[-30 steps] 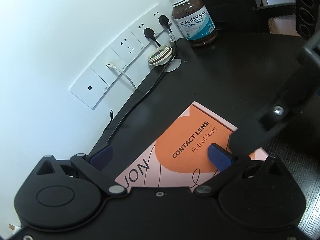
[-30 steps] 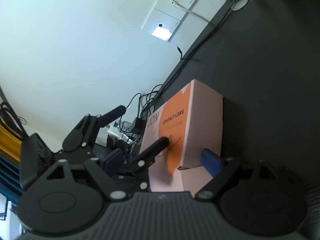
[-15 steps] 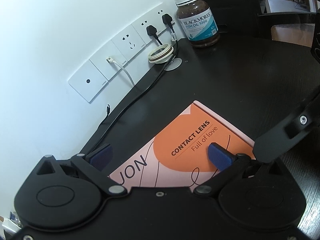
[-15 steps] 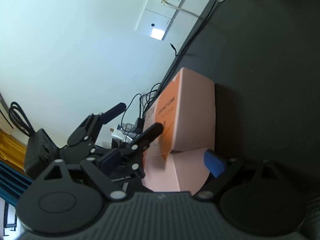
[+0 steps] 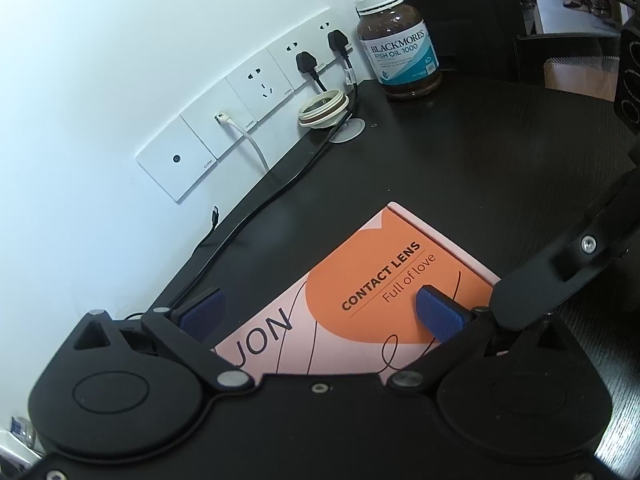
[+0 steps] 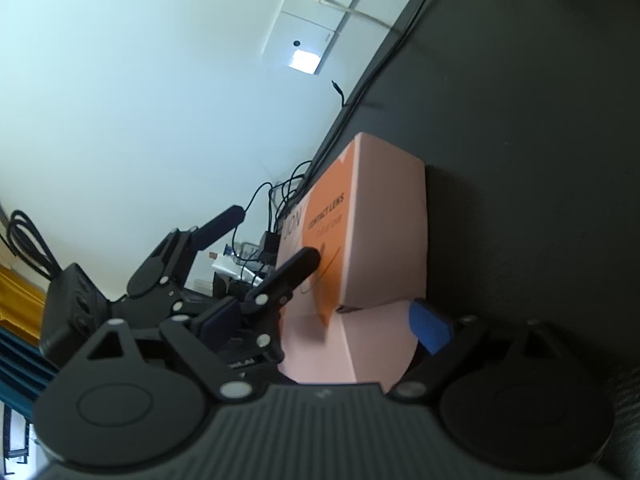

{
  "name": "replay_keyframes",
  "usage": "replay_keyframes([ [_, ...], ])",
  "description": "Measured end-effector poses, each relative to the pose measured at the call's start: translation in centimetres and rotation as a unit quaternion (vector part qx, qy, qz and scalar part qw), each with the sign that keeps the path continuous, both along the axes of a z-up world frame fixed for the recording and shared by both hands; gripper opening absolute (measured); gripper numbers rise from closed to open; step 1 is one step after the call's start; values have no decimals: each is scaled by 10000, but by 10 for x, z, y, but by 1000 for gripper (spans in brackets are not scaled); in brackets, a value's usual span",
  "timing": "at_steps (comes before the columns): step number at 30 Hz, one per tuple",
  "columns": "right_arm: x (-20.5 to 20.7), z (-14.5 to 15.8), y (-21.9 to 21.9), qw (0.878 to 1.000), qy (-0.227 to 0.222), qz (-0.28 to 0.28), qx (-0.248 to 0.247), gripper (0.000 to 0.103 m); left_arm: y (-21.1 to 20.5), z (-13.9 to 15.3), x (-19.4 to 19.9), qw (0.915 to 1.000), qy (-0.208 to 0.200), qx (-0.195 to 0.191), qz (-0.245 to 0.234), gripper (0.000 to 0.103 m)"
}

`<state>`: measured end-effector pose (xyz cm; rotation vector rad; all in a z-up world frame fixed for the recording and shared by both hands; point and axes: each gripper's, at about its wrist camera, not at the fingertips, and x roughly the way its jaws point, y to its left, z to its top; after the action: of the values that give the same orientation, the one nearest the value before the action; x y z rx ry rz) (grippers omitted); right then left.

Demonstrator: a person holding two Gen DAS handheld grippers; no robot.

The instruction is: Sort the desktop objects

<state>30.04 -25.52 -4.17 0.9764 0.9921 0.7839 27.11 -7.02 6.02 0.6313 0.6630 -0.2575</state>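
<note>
— Cardboard, pink and orange, that's the flat rectangular contact-lens box point(image 5: 384, 292) lying on the black wood-grain desk point(image 5: 480, 160), close to the wall edge and well apart from the brown fish-oil bottle point(image 5: 396, 44) at the back.

— Where are your tongs on it?

— My left gripper point(image 5: 320, 308) hangs spread wide over its printed top, one blue pad above the orange patch, the other off the wall-side edge; it holds nothing. My right gripper point(image 6: 328, 320) comes in at the near end, jaws opening, the box's pink end flap between them, but I don't believe the pads are pressing; from that low angle it's hard to be certain.

— How do you expect it to handle?

— Light, I'd judge, and fairly stiff across the faces, though thin card will dent under a hard squeeze. The printed surface looks smooth, so possibly slippery. That end flap looks loose, a poor place to pull.

— So where would you take hold?

— Across the two long side walls, near the middle, with gentle pressure.
</note>
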Motion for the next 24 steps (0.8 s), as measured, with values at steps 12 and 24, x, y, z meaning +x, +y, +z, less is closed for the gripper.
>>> replay_keyframes([
  [12, 0, -5, -2, 9967, 606, 34, 538, 96, 14, -1, -2, 9990, -22, -443, 100, 103],
  [24, -14, 18, -2, 9990, 52, -354, -284, 95, 147, 8, -20, 9609, 24, -2737, 428, 102],
])
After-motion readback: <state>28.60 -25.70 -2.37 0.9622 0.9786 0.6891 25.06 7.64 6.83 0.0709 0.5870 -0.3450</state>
